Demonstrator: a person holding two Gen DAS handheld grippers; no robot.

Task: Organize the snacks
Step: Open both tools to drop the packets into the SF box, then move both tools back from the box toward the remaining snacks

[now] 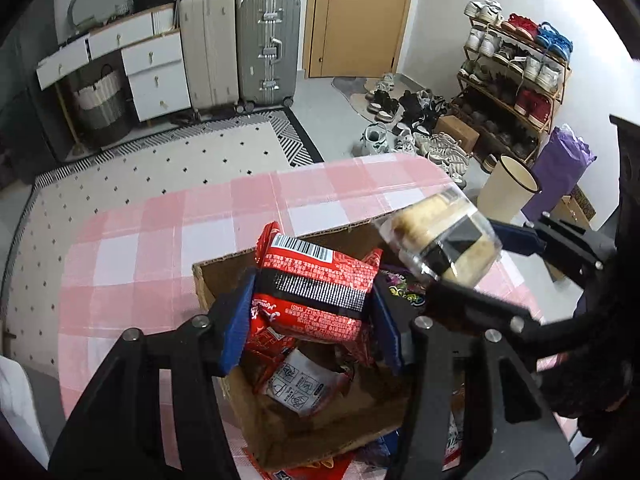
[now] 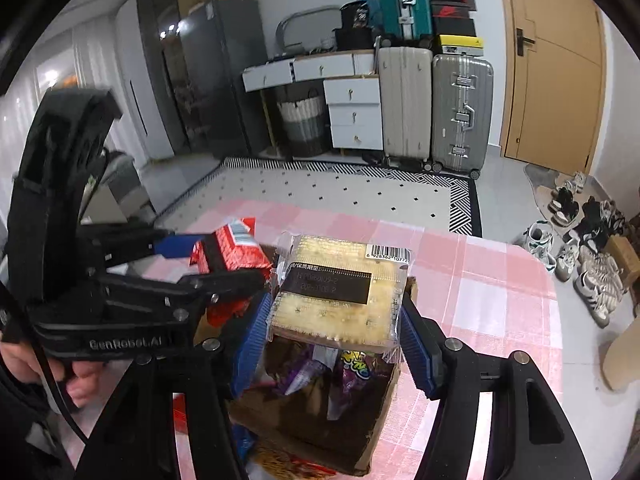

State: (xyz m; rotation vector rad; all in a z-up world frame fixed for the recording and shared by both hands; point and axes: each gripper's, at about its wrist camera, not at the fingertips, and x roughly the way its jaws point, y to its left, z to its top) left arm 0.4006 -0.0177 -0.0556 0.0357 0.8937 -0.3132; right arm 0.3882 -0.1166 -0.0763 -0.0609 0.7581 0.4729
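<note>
left tongs (image 1: pixel 310 312) squeezing a red snack pack (image 1: pixel 316 280), right tongs (image 2: pixel 334 330) squeezing a clear cracker pack (image 2: pixel 340 292) (both above the cardboard box (image 1: pixel 288 436) on the bench (image 1: pixel 140 248)).

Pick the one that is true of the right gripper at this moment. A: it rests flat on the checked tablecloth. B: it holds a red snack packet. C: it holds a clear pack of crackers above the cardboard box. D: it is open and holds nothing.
C: the right gripper has its blue fingers closed on the clear cracker pack above the open cardboard box, while the red packet sits in the left gripper.
</note>
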